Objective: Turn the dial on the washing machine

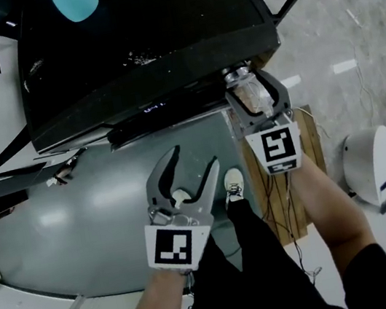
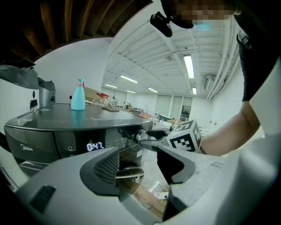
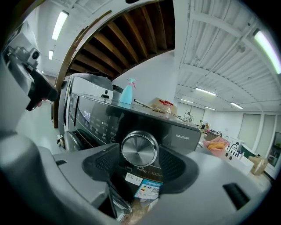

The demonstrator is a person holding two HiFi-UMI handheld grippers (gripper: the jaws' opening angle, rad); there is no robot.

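Note:
The dark washing machine (image 1: 143, 40) fills the top of the head view, its silver dial (image 1: 236, 73) at the right end of the front panel. My right gripper (image 1: 247, 85) reaches up to that dial. In the right gripper view the dial (image 3: 139, 148) sits between the two pads of the right gripper (image 3: 138, 165), with a thin gap on each side, so the jaws are open. The left gripper view shows the same jaws flanking the dial (image 2: 141, 136). My left gripper (image 1: 195, 157) hangs lower, over the grey floor, open and empty; the left gripper (image 2: 138, 169) faces the machine's front.
A blue spray bottle (image 1: 73, 1) stands on the machine's top. The panel's lit display (image 2: 94, 146) glows left of the dial. A wooden pallet (image 1: 315, 165) and a white appliance (image 1: 373, 166) stand to the right. The person's shoe (image 1: 234, 183) is below the panel.

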